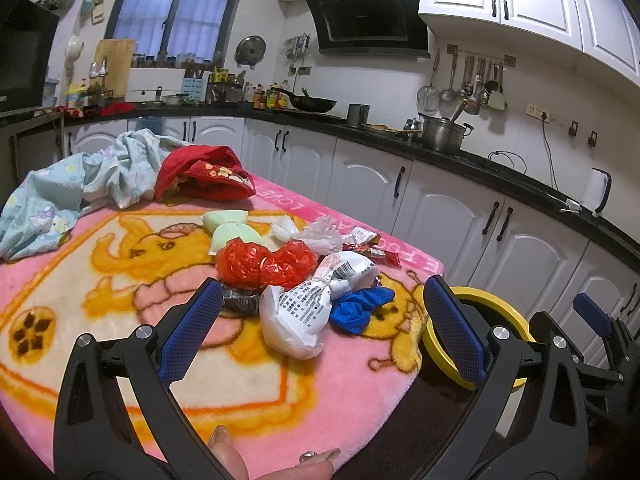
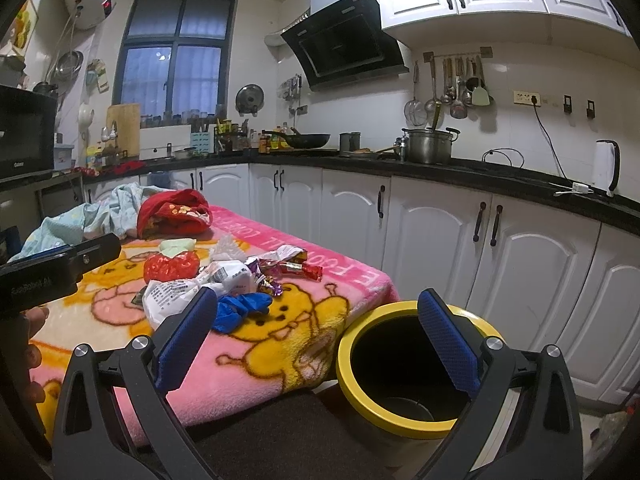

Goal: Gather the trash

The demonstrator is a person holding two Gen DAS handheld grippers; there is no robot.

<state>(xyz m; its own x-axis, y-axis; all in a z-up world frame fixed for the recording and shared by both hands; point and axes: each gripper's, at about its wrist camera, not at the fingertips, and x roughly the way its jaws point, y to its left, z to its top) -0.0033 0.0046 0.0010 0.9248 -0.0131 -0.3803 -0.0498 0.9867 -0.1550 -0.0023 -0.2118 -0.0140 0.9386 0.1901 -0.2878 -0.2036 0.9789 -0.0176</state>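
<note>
Two tools spread wide, trash not yet picked up.
Left tool [image 1: 320, 316] and right tool [image 2: 316, 334] hold nothing; trash pile [image 1: 296, 276] sits mid-frame on the table [image 1: 100, 320], bin [image 2: 400, 368] lower right. Slippery bags might slide off.

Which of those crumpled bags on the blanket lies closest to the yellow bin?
The blue bag, at the pile's near right edge. The white printed bag and red bag lie farther from the bin.

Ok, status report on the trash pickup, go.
Left gripper open, empty, over trash pile. Right gripper open, empty, by yellow-rimmed bin. Bin open, beside the pink blanket, nothing blocking.
</note>
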